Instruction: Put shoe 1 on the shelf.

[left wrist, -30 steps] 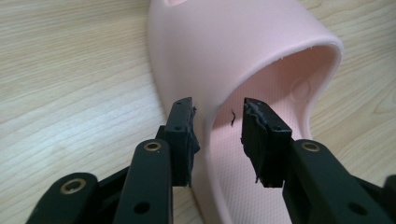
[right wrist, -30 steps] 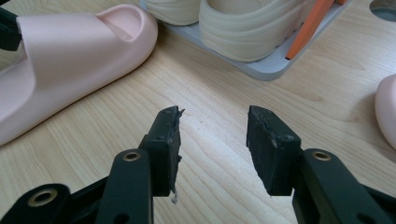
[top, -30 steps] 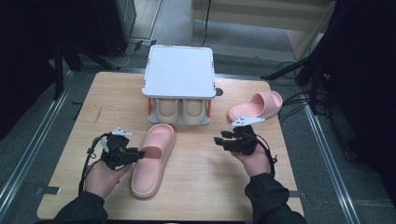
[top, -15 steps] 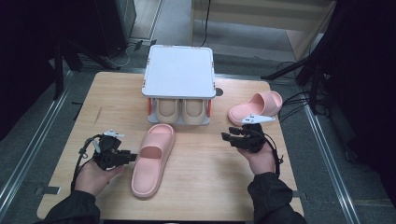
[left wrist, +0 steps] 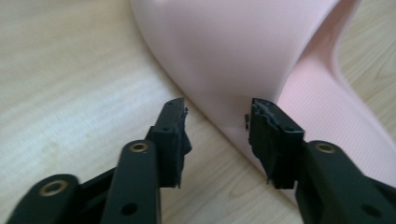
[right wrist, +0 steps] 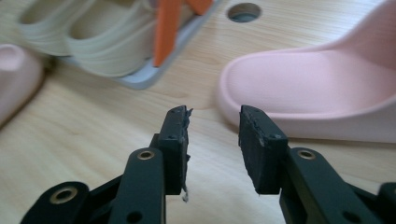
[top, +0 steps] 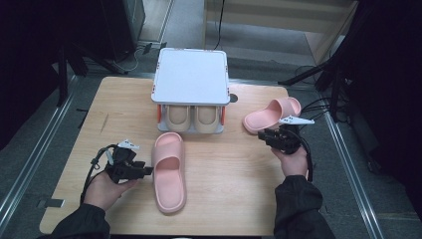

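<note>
- In the high view my left gripper (top: 147, 171) sits in the lower left of the frame, its tips right at the outer edge of the pale pink foam slide sandal (top: 169, 171) that lies lengthwise at lower centre of the light wooden table (top: 99, 109).
- In the left gripper view the jaws stand moderately apart with nothing clamped — the sandal's strap (left wrist: 224, 51) rises across the upper middle of that frame, and its side edge runs down between the two tips; I cannot tell whether either pad touches it.
- My right gripper (top: 263, 137) is at the right of the high view, pointing left, just below the toe of the second pink slide sandal (top: 271, 113), which lies angled toward the upper right.
- In the right gripper view those jaws are narrowly apart and hold nothing; the second sandal's toe (right wrist: 303, 88) fills the right half of the frame, just beyond the right-hand tip and apart from it.
- A white-topped shoe rack with orange posts (top: 190, 82) stands at top centre of the table, with a pair of beige slippers (top: 191, 117) tucked beneath — its near edge is close above the first sandal's toe.
</note>
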The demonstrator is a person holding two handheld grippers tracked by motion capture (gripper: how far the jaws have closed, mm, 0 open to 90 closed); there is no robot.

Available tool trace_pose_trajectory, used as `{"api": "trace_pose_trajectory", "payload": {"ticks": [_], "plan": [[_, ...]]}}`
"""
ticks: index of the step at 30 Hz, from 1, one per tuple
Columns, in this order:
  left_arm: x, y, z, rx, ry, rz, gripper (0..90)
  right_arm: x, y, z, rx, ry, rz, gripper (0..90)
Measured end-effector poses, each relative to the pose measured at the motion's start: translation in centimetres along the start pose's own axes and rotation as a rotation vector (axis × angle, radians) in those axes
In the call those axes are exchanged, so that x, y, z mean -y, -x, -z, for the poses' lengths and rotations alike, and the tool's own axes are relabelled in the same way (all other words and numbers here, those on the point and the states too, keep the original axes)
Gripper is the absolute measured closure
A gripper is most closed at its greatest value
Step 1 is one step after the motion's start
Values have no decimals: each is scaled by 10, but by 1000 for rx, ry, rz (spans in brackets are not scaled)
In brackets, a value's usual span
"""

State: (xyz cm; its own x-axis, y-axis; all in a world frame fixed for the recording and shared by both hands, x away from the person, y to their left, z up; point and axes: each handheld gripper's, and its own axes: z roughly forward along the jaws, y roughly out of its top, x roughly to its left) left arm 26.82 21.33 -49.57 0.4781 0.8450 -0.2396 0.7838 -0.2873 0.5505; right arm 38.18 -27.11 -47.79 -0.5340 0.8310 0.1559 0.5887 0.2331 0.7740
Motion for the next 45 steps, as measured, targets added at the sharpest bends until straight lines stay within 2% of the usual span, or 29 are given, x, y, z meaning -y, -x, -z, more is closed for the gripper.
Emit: {"api": "trace_pose_trajectory", "payload": {"ticks": [3,7,12,17,19,22,25,27,30,35,36,38,41,42,45], "plan": [[-1,-3,4,3,37,-9,509,-5,12,-8,59,-17,-3,659],[-3,-4,6,-3,53,-15,485,-14,30,-21,124,-31,-44,704],[-2,0,10,13,69,-37,475,-15,51,-33,153,-22,-125,784],[-3,0,11,13,81,-39,474,-15,63,-44,199,-29,-144,785],[-3,0,11,11,83,-36,471,-14,65,-48,202,-36,-165,792],[-4,2,11,13,98,-56,470,-15,64,-48,199,-36,-187,790],[-4,2,11,10,97,-59,466,-14,65,-45,211,-47,-184,790],[-4,1,11,9,95,-55,464,-12,66,-43,227,-64,-165,790],[-4,1,12,6,93,-54,463,-9,69,-40,224,-65,-171,789],[-4,-1,12,3,99,-52,462,-9,69,-38,235,-72,-147,776],[-4,-1,12,3,100,-51,462,-10,69,-38,247,-60,-120,776],[-4,-1,12,5,97,-53,462,-13,70,-39,247,-51,-113,782],[-4,-1,11,1,90,-55,461,-18,74,-41,230,-27,-155,782],[-4,-1,11,0,89,-55,461,-19,74,-41,228,-22,-153,786],[-5,-1,10,2,84,-54,459,-22,74,-41,252,-19,-161,789]]}}
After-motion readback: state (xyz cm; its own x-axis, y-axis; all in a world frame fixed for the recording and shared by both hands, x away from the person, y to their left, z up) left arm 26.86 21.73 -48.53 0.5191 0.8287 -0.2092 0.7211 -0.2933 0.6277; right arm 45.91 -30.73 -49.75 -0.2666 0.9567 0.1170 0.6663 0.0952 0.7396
